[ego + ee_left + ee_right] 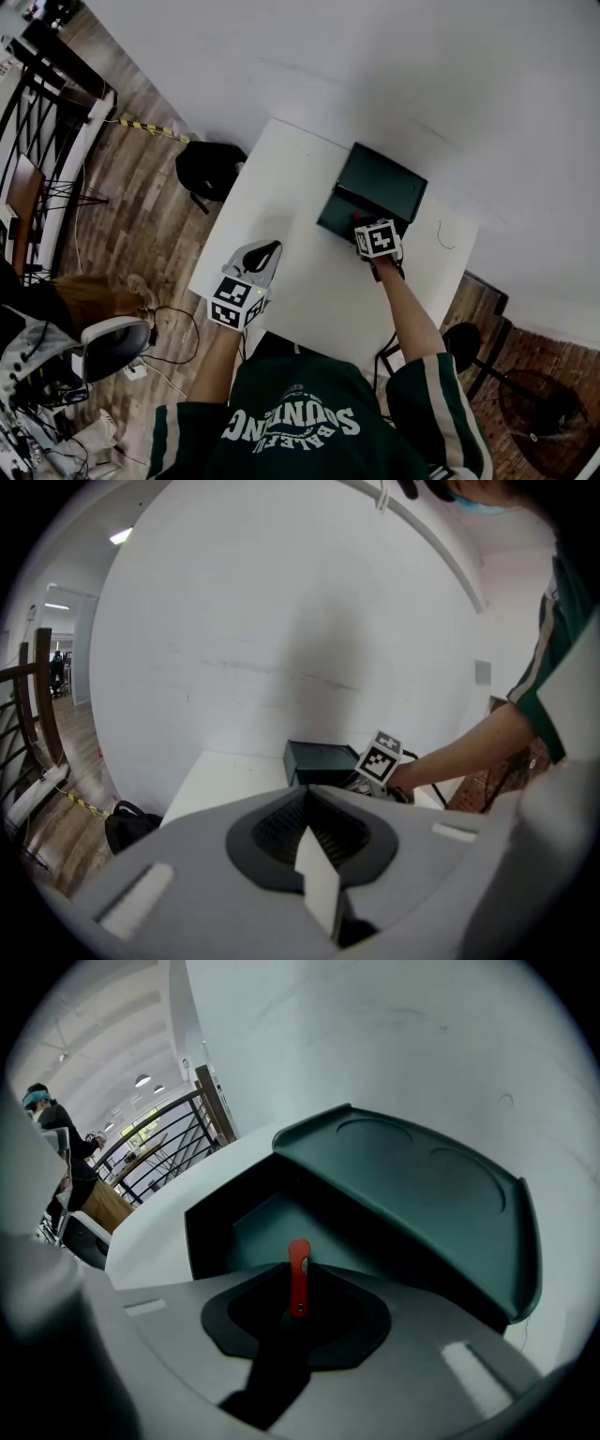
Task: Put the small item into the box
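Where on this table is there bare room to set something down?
The table is bare left of the box, out to the far-left corner, and across the middle between the left gripper and the box. It is crowded at the box's near edge, where the right gripper holds the red item.

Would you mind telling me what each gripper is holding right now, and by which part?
The right gripper holds the small red item by its lower end; the left gripper holds nothing.
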A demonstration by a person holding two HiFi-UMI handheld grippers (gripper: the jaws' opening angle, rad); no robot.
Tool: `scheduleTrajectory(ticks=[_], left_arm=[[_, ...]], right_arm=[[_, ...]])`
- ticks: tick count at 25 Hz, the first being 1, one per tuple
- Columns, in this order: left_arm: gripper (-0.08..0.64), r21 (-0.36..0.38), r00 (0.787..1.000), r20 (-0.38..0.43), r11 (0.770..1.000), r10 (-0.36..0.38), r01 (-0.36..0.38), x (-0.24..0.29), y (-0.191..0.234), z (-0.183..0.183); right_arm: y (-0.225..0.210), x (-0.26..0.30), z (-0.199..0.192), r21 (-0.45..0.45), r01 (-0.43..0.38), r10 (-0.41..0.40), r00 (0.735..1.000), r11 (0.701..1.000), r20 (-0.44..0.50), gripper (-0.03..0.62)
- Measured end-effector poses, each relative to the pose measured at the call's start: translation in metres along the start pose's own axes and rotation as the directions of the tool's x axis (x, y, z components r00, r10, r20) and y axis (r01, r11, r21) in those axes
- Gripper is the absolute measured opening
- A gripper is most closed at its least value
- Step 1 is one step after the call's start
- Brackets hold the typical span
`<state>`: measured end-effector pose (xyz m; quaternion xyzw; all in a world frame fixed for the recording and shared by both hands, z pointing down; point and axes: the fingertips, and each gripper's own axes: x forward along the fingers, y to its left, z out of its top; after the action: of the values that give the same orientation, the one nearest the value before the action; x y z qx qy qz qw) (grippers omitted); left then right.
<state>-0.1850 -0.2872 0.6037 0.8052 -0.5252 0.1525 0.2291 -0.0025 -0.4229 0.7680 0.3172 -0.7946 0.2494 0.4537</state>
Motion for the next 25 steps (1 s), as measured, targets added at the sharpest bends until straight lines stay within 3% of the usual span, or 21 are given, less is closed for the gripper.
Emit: scheduleTrajectory(ticks=[7, 12, 15, 20, 25], left_arm=[[0.052, 0.012, 1.0, -0.003, 1.0, -0.018, 0.018, 0.001, -0.008, 0.001], [0.052, 0.041, 0.999, 0.007, 0.998, -0.054, 0.054, 0.004, -0.018, 0.01], [0.052, 0.064, 0.997, 0.018, 0.995, -0.076, 0.075, 0.006, -0.024, 0.02], [0.052, 0.102, 0.993, 0.051, 0.99, -0.103, 0.097, 0.008, -0.034, 0.041], [0.052, 0.136, 0.987, 0.072, 0.982, -0.144, 0.133, 0.017, -0.049, 0.06]], right_arm=[[0.005, -0.009, 0.001, -0.011, 0.0, 0.001, 1.0, 1.0, 0.031, 0.066], [0.009, -0.039, 0.012, 0.022, 0.015, -0.018, 0.991, 1.0, 0.132, 0.052], [0.019, -0.062, 0.017, -0.003, 0.012, -0.011, 0.981, 1.0, 0.194, 0.023], [0.033, -0.108, 0.024, 0.01, 0.013, -0.015, 0.946, 1.0, 0.324, 0.002], [0.033, -0.159, 0.029, 0.063, 0.018, -0.045, 0.89, 0.998, 0.455, 0.002]])
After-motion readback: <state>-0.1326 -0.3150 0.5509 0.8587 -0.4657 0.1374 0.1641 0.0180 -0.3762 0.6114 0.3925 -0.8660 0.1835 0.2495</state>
